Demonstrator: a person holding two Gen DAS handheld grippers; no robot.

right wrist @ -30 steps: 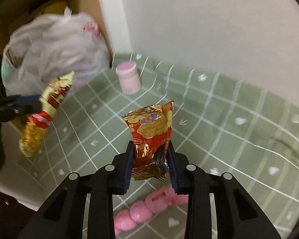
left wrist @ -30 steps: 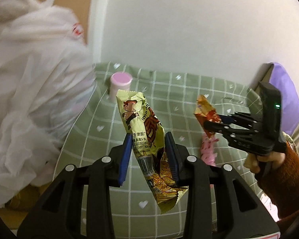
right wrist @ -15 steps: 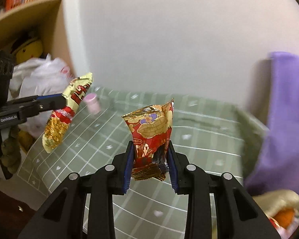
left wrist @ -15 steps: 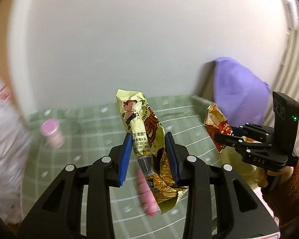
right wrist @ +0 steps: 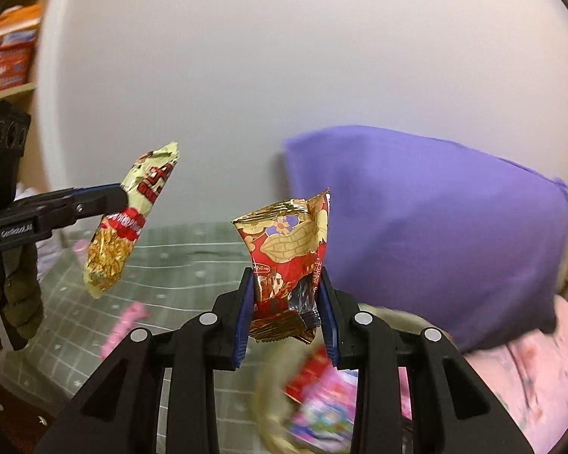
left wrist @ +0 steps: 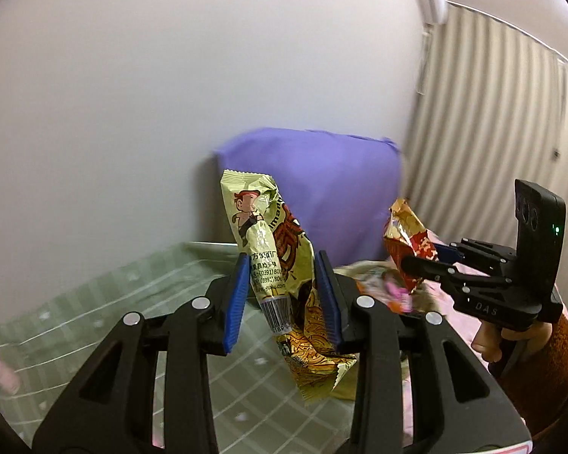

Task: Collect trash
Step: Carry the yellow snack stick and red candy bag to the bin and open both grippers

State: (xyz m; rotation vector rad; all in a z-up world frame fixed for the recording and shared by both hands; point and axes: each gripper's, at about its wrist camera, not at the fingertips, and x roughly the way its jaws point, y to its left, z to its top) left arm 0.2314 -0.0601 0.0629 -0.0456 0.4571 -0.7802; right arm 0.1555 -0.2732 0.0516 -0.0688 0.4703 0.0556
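A crinkled yellow snack wrapper with a cartoon figure (left wrist: 272,265) stands upright between the blue pads of the left tongs (left wrist: 280,295), which are closed on it above the green checked cloth on the counter (left wrist: 94,295). In the same view the right tongs (left wrist: 428,261) pinch a red and gold foil packet (left wrist: 405,242) before a purple fabric cushion (left wrist: 337,189). From the right wrist, the right tongs (right wrist: 287,314) clamp this red packet (right wrist: 287,257) over a blurred heap of colourful wrappers (right wrist: 314,408), with the left tongs (right wrist: 110,198) holding the yellow wrapper (right wrist: 128,219) in the air at the left.

Each fisheye view looks forward and slightly down along its own fingers, close behind them. Both face the white wall (left wrist: 132,113), the purple cushion (left wrist: 340,196) and the green checked tabletop (right wrist: 193,265); each also catches the opposite hand's tool at its edge.
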